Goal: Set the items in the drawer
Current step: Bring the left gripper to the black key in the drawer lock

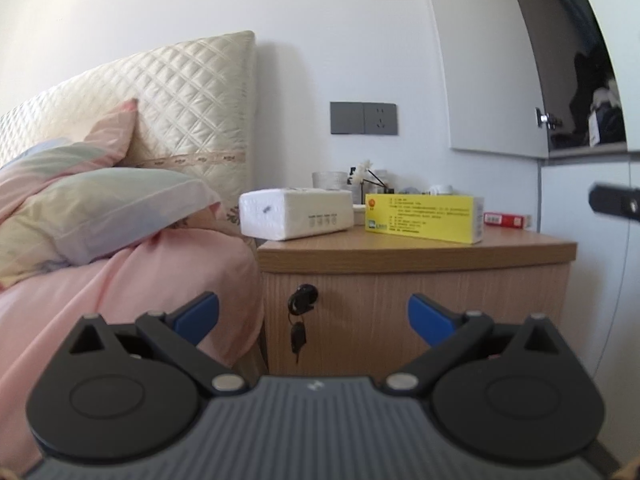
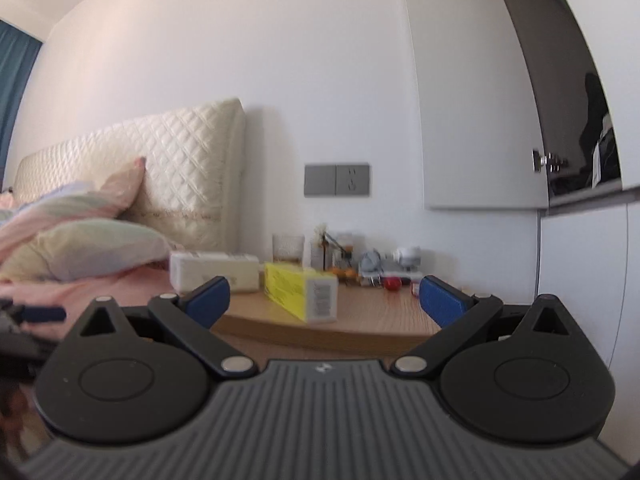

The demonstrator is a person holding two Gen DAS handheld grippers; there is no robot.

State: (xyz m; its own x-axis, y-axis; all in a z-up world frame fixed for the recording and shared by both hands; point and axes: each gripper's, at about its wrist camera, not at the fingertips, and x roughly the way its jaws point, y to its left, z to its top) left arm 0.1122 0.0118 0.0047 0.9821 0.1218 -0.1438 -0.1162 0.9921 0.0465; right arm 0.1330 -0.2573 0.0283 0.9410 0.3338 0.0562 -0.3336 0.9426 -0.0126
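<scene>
A quilted cream headboard (image 1: 168, 92) backs pastel pillows (image 1: 92, 204) on pink bedding (image 1: 132, 292), beside a grey wall socket (image 1: 363, 118) and a white cabinet door (image 1: 492, 80) standing ajar.

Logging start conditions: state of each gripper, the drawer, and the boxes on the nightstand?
left gripper: open, empty
right gripper: open, empty
drawer: shut, key in lock
yellow box: lying on nightstand
tissue pack: lying on nightstand
red box: lying flat behind the yellow box
</scene>
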